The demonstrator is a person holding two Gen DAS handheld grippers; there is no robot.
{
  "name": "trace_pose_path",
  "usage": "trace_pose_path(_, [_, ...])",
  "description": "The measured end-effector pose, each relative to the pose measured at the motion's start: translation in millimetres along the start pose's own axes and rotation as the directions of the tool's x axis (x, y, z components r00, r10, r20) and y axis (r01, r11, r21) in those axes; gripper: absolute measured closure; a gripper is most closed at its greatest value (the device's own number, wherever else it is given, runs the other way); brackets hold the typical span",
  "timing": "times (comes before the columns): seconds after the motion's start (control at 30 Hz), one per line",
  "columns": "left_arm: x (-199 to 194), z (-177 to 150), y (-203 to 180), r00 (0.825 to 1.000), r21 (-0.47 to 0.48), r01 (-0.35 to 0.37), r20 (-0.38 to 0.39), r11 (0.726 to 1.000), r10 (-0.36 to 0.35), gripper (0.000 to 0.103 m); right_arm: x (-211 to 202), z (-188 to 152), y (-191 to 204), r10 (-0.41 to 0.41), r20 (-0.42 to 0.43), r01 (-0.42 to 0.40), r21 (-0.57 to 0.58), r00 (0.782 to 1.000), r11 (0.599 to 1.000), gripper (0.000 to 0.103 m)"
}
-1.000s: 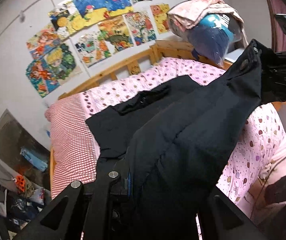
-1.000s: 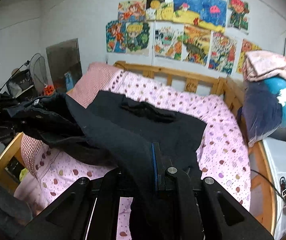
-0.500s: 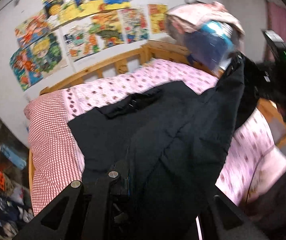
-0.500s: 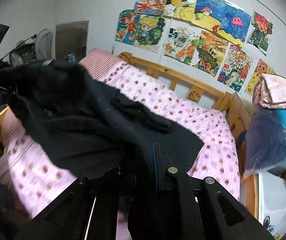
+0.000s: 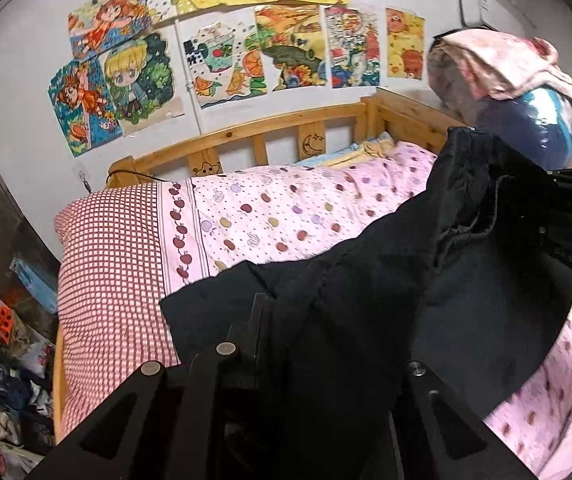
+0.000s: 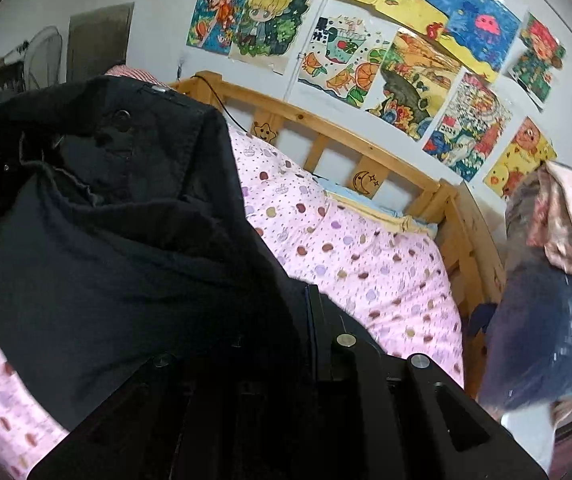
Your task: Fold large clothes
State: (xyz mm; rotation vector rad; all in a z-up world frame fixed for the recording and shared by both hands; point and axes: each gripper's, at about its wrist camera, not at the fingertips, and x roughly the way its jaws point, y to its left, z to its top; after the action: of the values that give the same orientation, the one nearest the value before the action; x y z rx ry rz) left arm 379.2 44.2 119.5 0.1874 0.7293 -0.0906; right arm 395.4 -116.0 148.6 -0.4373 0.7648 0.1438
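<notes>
While the left gripper [image 5: 286,344] is clamped on a fold of a large black garment [image 5: 386,292], the dark cloth drapes over its fingers and runs up and to the right, where the other gripper's black body holds a bunched edge near the frame's right side. Seen from the right wrist, the right gripper [image 6: 306,340] is likewise closed on the same black garment [image 6: 106,232], which rises to the left in a thick heap with snap buttons along one seam. Below the lifted cloth, part of the garment rests on the bed, which is covered by a pink sheet [image 5: 286,216] printed with small apples and dots. To the left lies a red-and-white checked cover [image 5: 114,256]. Farther back stands a wooden headboard [image 5: 254,144] with a star and a moon carved in it. Beyond it, colourful cartoon drawings [image 5: 246,52] are pinned to the white wall, and a pile of bundled bedding [image 5: 518,92] sits at the right
</notes>
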Motion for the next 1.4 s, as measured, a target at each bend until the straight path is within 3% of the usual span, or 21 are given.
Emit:
trace_pose_path(0.23, [56.7, -9.5, 16.6, 0.999, 0.032, -0.033, -0.005, 0.999, 0.033, 0.087, 52.7, -2.5, 12.3, 0.041, 0.118, -0.041, -0.004, 0.992, 0.999, 0.091])
trace_pose_path(0.33, [72.4, -11.5, 22.2, 0.999, 0.026, -0.033, -0.019, 0.999, 0.034, 0.083, 78.2, -14.4, 16.4, 0.051, 0.125, -0.052, 0.01, 0.991, 0.999, 0.091])
trace_pose_path(0.47, [89.6, -17.1, 25.5, 1.0, 0.001, -0.006, -0.021, 1.0, 0.006, 0.081, 103.2, -27.8, 15.9, 0.063, 0.106, -0.069, 0.055, 0.992, 0.996, 0.08])
trace_pose_path(0.67, [102.9, -25.0, 30.2, 1.0, -0.02, 0.009, 0.0, 1.0, -0.009, 0.077, 113.0, -35.5, -5.1, 0.061, 0.141, -0.082, 0.147, 0.988, 0.986, 0.052])
trace_pose_path(0.77, [100.1, -27.0, 35.0, 0.999, -0.047, -0.023, 0.024, 0.999, 0.024, 0.059, 112.7, -37.8, -11.6, 0.051, 0.16, -0.074, 0.142, 0.986, 0.987, 0.041])
trace_pose_path(0.83, [90.6, -29.6, 42.0, 0.996, -0.078, -0.047, 0.067, 0.996, 0.053, 0.028, 107.7, -40.1, -16.0, 0.041, 0.182, -0.068, 0.146, 0.982, 0.987, 0.031])
trace_pose_path(0.9, [78.4, -33.0, 49.6, 0.992, -0.118, -0.044, 0.114, 0.992, 0.058, 0.019, 97.4, -45.2, -21.0, 0.013, 0.224, -0.051, 0.165, 0.975, 0.985, 0.018])
trace_pose_path(1.03, [57.0, -41.1, 56.4, 0.979, -0.16, -0.033, 0.194, 0.987, 0.064, 0.016, 76.0, -49.3, -27.9, -0.019, 0.276, -0.039, 0.201, 0.961, 0.979, 0.01])
trace_pose_path(1.1, [46.5, -47.2, 54.0, 0.969, -0.182, -0.028, 0.235, 0.983, 0.071, 0.013, 72.6, -48.4, -27.5, 0.008, 0.263, -0.065, 0.21, 0.965, 0.976, 0.009])
trace_pose_path(1.2, [39.9, -50.7, 43.7, 0.964, -0.175, 0.032, 0.264, 0.984, 0.016, 0.009, 73.2, -50.1, -23.4, 0.099, 0.224, -0.149, 0.215, 0.969, 0.965, 0.009])
trace_pose_path(1.27, [44.1, -52.0, 30.3, 0.967, -0.124, 0.101, 0.245, 0.987, -0.069, 0.009, 80.4, -54.4, -17.4, 0.201, 0.17, -0.236, 0.22, 0.965, 0.947, 0.009])
trace_pose_path(1.33, [50.1, -54.1, 14.8, 0.967, -0.067, 0.156, 0.214, 0.985, -0.138, 0.009, 89.0, -63.4, -10.2, 0.304, 0.129, -0.327, 0.237, 0.944, 0.915, 0.009])
trace_pose_path(1.4, [59.3, -56.0, 3.4, 0.97, -0.038, 0.182, 0.17, 0.983, -0.173, 0.009, 102.5, -69.9, -2.0, 0.338, 0.075, -0.346, 0.239, 0.938, 0.907, 0.009])
